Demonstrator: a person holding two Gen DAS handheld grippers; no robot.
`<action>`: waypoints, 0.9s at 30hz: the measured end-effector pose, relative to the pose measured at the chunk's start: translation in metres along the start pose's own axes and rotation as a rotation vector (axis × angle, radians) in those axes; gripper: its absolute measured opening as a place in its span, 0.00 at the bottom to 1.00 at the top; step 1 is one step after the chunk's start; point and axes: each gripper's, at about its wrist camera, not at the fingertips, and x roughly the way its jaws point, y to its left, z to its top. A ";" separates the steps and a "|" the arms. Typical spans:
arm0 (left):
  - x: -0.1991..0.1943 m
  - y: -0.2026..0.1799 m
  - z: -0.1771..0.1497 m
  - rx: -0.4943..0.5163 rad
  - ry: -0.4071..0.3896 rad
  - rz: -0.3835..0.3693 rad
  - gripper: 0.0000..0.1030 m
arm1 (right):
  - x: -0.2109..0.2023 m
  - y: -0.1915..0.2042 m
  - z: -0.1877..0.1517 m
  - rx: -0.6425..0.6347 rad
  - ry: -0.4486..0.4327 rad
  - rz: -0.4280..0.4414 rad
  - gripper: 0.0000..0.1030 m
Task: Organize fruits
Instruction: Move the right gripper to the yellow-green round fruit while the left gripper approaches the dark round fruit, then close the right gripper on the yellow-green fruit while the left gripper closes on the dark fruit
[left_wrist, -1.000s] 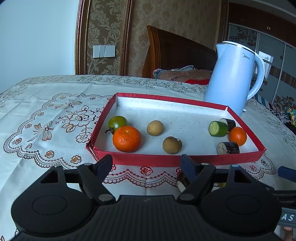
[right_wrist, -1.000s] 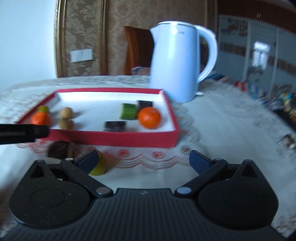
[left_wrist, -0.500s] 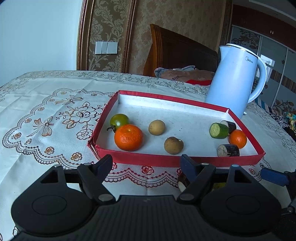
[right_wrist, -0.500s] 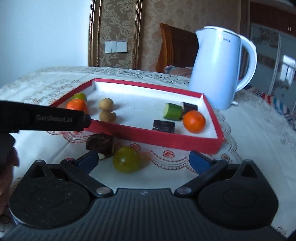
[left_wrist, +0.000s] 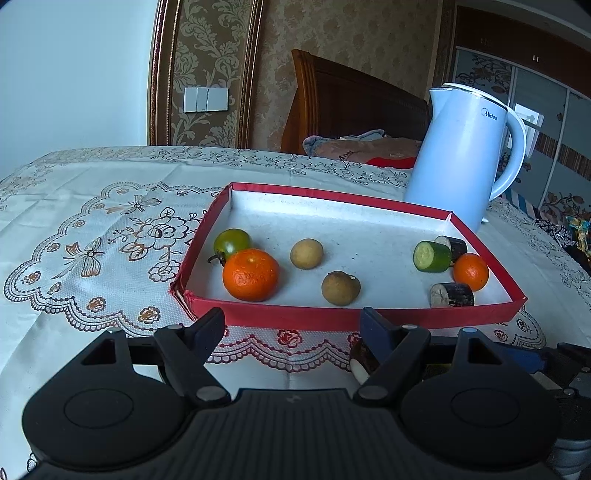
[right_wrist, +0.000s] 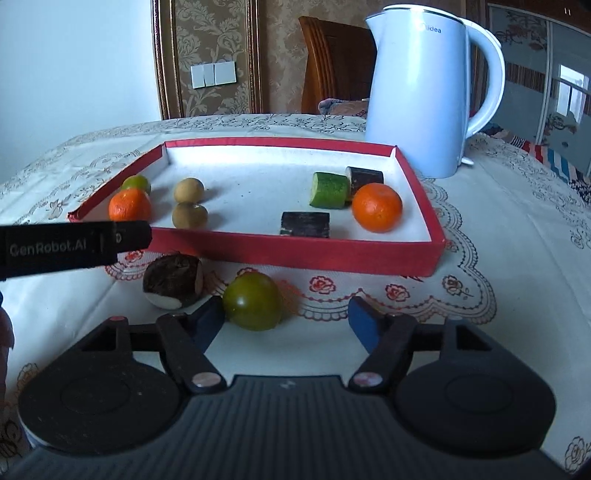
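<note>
Red card walls mark the tray (right_wrist: 369, 260), the landmark here, and its contents look half sorted: toward its left end sit a green tomato (left_wrist: 232, 240), a large orange (left_wrist: 250, 274) and two brown longan-like fruits (left_wrist: 306, 253) (left_wrist: 340, 288), while toward its right end a cucumber piece (right_wrist: 329, 190), two dark eggplant-like chunks (right_wrist: 305, 223) (right_wrist: 364, 177) and a smaller orange (right_wrist: 376, 207) are bunched together, so the smaller orange seems to lie among vegetables rather than with its own kind. Outside the tray, just in front of its near wall on the lace tablecloth (right_wrist: 498, 221), lie a second green tomato (right_wrist: 253, 301) and a dark brown cut piece (right_wrist: 173, 281), close together but apart from the wall. The right gripper (right_wrist: 286, 319) hangs low before the tray with its fingers spread wide and holding nothing; the loose green tomato sits close against the inner side of its left finger (right_wrist: 208, 320), off centre in the gap, which suggests a grasp being lined up and a small shift leftward needed before closing. The left gripper (left_wrist: 293, 326) also stands wide and empty in front of the near wall, with the brown piece partly hidden behind its right finger (left_wrist: 376, 328). A pale blue kettle (right_wrist: 421, 88) stands behind the tray's right far corner, clear of the work.
</note>
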 end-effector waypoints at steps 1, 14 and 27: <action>0.000 0.000 0.000 -0.002 0.000 0.001 0.78 | 0.001 0.000 0.000 0.005 -0.002 0.003 0.68; -0.008 -0.009 -0.006 0.049 -0.017 -0.035 0.78 | -0.005 -0.019 -0.001 0.078 -0.028 -0.005 0.29; 0.007 -0.037 -0.013 0.140 0.034 -0.066 0.78 | -0.008 -0.046 -0.007 0.146 -0.044 -0.081 0.31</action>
